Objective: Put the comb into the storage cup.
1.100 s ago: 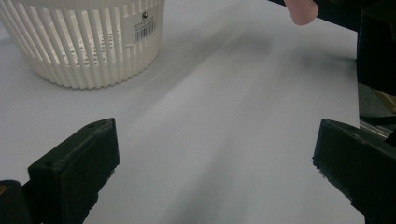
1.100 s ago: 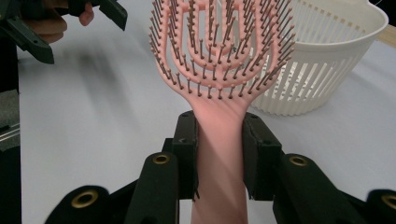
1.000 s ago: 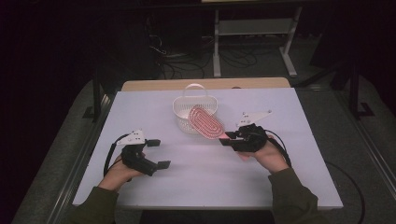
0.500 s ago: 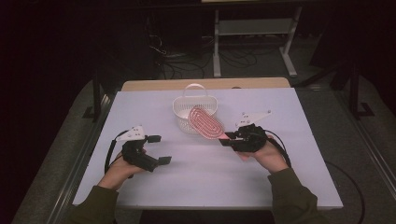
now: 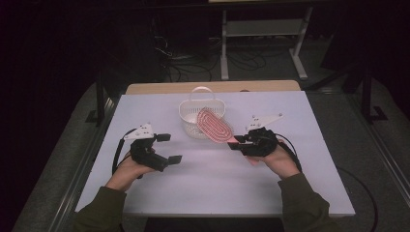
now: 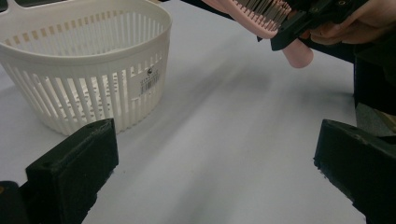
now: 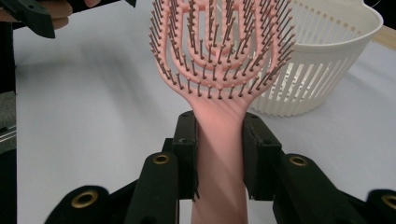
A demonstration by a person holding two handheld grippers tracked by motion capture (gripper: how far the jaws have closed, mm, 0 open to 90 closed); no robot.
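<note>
A pink hairbrush (image 5: 213, 125) (image 7: 219, 60) with dark bristles hangs tilted above the white table, its head near the rim of a white slatted basket (image 5: 196, 116) (image 7: 322, 56). My right gripper (image 5: 235, 142) (image 7: 219, 149) is shut on the brush's handle, both black pads pressed against its sides. The left gripper view catches the brush (image 6: 261, 14) and its handle end at the upper right, beside the basket (image 6: 88, 70). My left gripper (image 5: 169, 148) (image 6: 215, 172) rests low at the table's left with its jaws wide open and nothing between them.
The white table (image 5: 212, 183) is bare around both hands. A tan board (image 5: 212, 87) borders its far edge. Behind it, on the dark floor, stand a metal rack (image 5: 261, 43) and loose cables (image 5: 193, 63).
The left gripper has shifted slightly to the right. The right gripper and the brush have held still.
</note>
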